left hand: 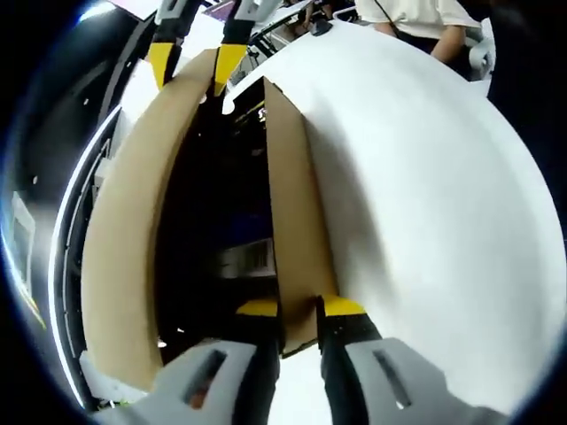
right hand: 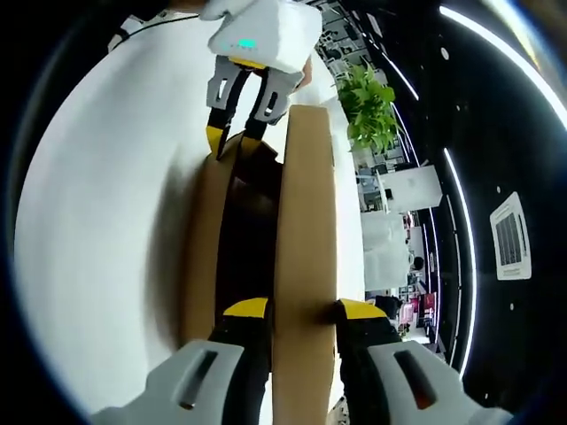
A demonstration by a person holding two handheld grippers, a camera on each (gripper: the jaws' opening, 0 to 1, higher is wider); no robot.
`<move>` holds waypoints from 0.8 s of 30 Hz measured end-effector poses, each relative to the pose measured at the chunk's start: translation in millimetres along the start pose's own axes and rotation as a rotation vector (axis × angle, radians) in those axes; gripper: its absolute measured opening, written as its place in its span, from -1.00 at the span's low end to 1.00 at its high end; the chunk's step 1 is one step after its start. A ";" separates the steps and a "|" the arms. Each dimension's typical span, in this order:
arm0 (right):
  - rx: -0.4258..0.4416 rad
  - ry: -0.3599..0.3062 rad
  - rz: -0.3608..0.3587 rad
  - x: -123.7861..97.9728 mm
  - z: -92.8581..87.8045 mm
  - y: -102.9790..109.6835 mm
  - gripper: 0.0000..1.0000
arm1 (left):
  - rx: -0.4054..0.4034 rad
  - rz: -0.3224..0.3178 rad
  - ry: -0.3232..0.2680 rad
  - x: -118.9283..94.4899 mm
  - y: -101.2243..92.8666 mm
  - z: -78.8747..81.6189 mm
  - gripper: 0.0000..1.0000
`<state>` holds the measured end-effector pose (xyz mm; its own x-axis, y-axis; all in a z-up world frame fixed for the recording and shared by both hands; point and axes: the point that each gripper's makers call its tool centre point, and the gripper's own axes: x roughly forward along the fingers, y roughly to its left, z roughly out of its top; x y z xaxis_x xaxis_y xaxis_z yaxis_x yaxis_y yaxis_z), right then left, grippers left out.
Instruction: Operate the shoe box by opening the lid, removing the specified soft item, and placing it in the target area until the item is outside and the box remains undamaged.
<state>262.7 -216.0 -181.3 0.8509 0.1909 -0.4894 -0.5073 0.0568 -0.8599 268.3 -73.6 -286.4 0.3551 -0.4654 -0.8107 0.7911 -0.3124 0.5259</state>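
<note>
I had the shoe box (left hand: 133, 266) on the white table (left hand: 425, 221) with its lid (right hand: 306, 221) lifted, a cardboard panel standing edge-on in front of each camera. My left gripper (left hand: 299, 308) was clamped on the edge of the box wall (left hand: 297, 230), one yellow-tipped jaw on either side of the board. My right gripper (right hand: 301, 308) was closed the same way on the edge of the lid, seen across the box in the left gripper view at the far end (left hand: 197, 66).

The inside of the box (left hand: 221, 204) was dark. I could make out something pale with a printed label low down in it (left hand: 248, 261), but I could not tell whether that was the soft item I was after.

To do this step well, I judged the hold on the wall should only steady the box, not squeeze hard enough to crease the card. The lid should swing about its hinge line, both ends rising together, so that the fold did not tear. The opening looked narrow, so I thought the lid needed to go further back before either gripper reached in. Once it stood by itself, one gripper could let go and go for the item while the other kept the box from sliding on the smooth table.
</note>
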 end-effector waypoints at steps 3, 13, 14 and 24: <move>0.005 0.009 -0.001 0.1 0.6 -2.1 -0.45 | -0.017 -0.031 0.017 0.9 1.4 0.3 -0.75; 0.002 0.027 -0.001 -0.6 0.3 -1.0 -0.45 | -0.016 -0.088 -0.038 1.7 -2.3 5.5 -0.79; 0.003 0.027 -0.003 -0.2 0.6 -1.0 -0.45 | -0.018 -0.087 -0.040 2.5 -1.0 5.6 -0.79; -0.002 0.049 -0.015 -0.3 0.7 -0.5 -0.45 | -0.030 -0.082 -0.042 2.5 -1.8 2.7 -0.80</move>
<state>262.6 -215.4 -180.6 0.8642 0.1419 -0.4826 -0.4939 0.0574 -0.8676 266.4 -76.4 -288.7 0.2674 -0.4738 -0.8390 0.8317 -0.3262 0.4493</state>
